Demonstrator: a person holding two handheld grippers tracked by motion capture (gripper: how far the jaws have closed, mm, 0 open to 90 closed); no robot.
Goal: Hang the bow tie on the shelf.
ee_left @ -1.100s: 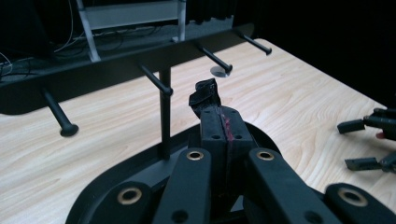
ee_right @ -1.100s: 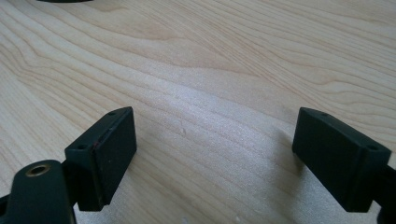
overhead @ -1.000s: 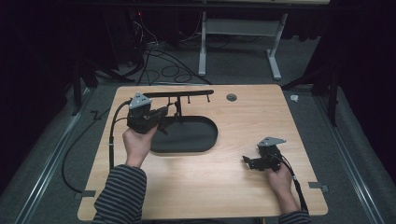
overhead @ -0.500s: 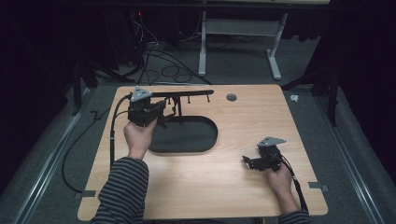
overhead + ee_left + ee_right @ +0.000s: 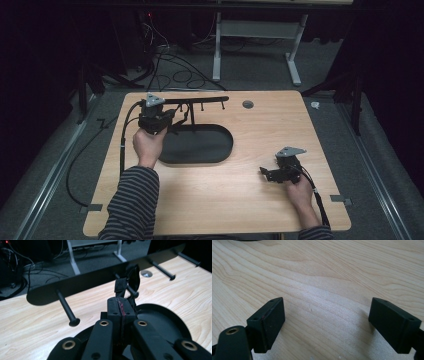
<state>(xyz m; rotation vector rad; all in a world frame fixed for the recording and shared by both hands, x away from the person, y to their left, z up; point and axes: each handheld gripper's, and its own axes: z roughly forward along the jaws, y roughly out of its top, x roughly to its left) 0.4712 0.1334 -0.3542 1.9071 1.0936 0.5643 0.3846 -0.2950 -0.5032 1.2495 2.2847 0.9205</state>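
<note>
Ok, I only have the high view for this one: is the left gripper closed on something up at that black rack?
Observer: Yes. In the left gripper view, the left gripper is pinched shut on a black strap that rises from its tips.
Operator: Where is the strap relative to the pegs?
Observer: It sits right at the peg straight ahead. I cannot tell whether it loops around it.
Operator: And the right gripper?
Observer: The right gripper is wide open over the bare table, with nothing between its jaws.

The left hand-held gripper (image 5: 121, 306) hides what the black strap (image 5: 133, 277) hangs from.
</note>
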